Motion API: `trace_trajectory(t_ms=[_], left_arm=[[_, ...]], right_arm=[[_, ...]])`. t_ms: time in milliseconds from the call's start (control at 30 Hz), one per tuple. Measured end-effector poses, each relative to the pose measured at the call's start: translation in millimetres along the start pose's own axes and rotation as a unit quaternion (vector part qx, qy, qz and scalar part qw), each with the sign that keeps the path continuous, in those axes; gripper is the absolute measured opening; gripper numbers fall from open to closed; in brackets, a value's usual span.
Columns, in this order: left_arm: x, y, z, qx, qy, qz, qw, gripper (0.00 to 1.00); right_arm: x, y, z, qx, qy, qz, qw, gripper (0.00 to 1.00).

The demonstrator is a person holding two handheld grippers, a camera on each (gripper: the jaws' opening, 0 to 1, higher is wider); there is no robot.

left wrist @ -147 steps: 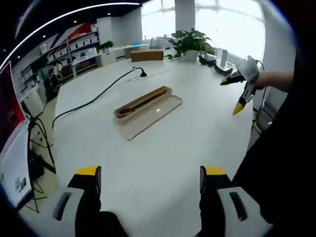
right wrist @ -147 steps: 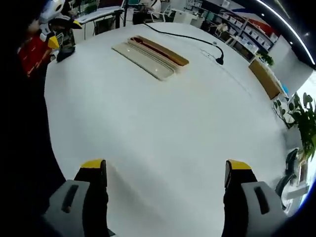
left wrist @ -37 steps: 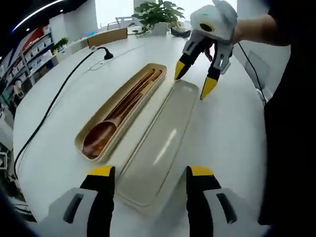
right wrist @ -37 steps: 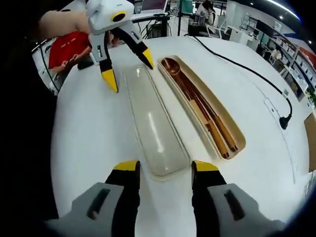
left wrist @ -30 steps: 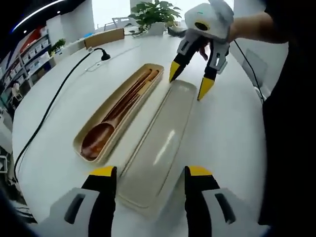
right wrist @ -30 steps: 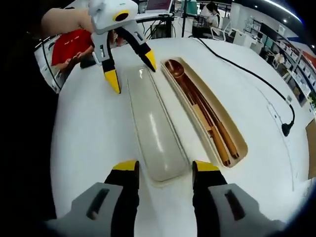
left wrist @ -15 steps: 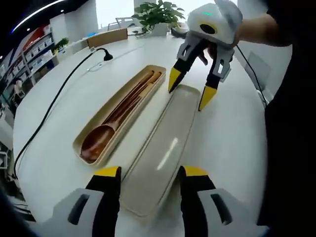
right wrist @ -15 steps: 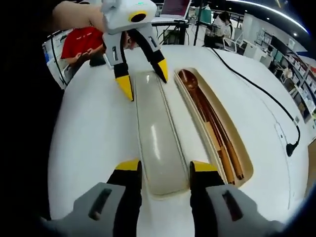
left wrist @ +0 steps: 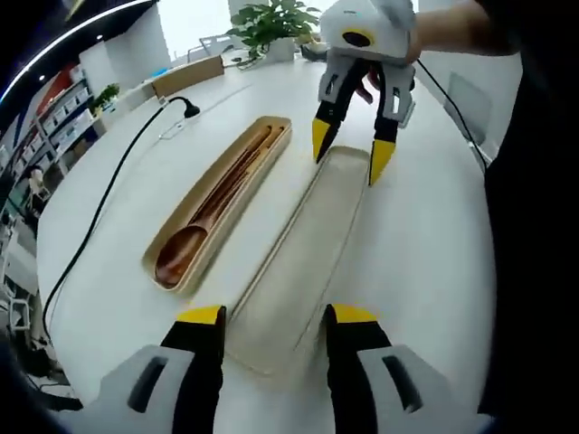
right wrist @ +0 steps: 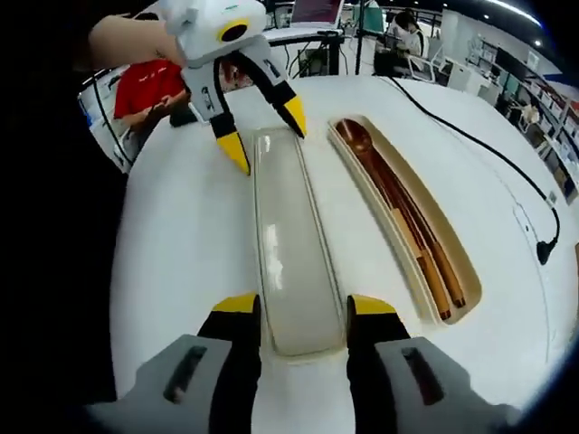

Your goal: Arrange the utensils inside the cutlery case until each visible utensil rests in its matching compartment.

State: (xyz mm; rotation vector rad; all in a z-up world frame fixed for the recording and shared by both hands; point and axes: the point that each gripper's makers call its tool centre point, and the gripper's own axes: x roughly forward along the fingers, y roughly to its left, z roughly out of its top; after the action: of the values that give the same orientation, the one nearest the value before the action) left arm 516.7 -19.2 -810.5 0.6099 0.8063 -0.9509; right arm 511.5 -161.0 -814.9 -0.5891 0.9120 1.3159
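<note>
Both grippers are straddling the lid (left wrist: pixel 303 262), one at each end, on the white table (left wrist: pixel 425 262). Left gripper (left wrist: pixel 276 316) and right gripper (right wrist: pixel 294 307) are sitting part-open, fingers just outside its edges; contact unclear. Case (left wrist: pixel 222 212) with spoon (left wrist: pixel 194 237) is lying beside it.

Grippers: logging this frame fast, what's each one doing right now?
Left gripper: open, jaws astride one end of the case lid, holding nothing.
Right gripper: open, jaws astride the lid's other end, holding nothing.
</note>
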Motion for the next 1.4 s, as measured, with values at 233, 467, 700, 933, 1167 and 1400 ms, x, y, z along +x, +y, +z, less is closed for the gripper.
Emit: trace_trajectory(t_ms=[233, 467, 700, 933, 1167, 1400], left_arm=[[-8.8, -2.8, -5.8, 0.028, 0.012, 0.01, 0.9995, 0.46], [-10.2, -1.4, 4.8, 0.049, -0.009, 0.014, 0.9987, 0.47], [-11.1, 10.5, 14.3, 0.057, -0.033, 0.034, 0.9972, 0.45], [-5.3, 14.3, 12.1, 0.086, -0.029, 0.033, 0.9953, 0.41], [0.2, 12.2, 8.8, 0.1, -0.017, 0.025, 0.9945, 0.4], [2.1, 14.2, 13.3, 0.121, -0.017, 0.03, 0.9921, 0.33]], right_arm=[[-3.7, -0.2, -1.9, 0.03, -0.003, 0.012, 0.9995, 0.34], [-4.5, -1.5, -0.7, 0.053, 0.002, 0.025, 0.9983, 0.34], [-6.1, -3.0, 1.5, 0.116, -0.017, 0.049, 0.9919, 0.34], [-6.3, -0.6, 1.4, 0.14, -0.019, 0.063, 0.9879, 0.34], [-14.6, 7.5, -1.1, 0.204, -0.018, 0.097, 0.9739, 0.34], [-12.3, 22.4, -5.1, 0.272, -0.006, 0.153, 0.95, 0.34]])
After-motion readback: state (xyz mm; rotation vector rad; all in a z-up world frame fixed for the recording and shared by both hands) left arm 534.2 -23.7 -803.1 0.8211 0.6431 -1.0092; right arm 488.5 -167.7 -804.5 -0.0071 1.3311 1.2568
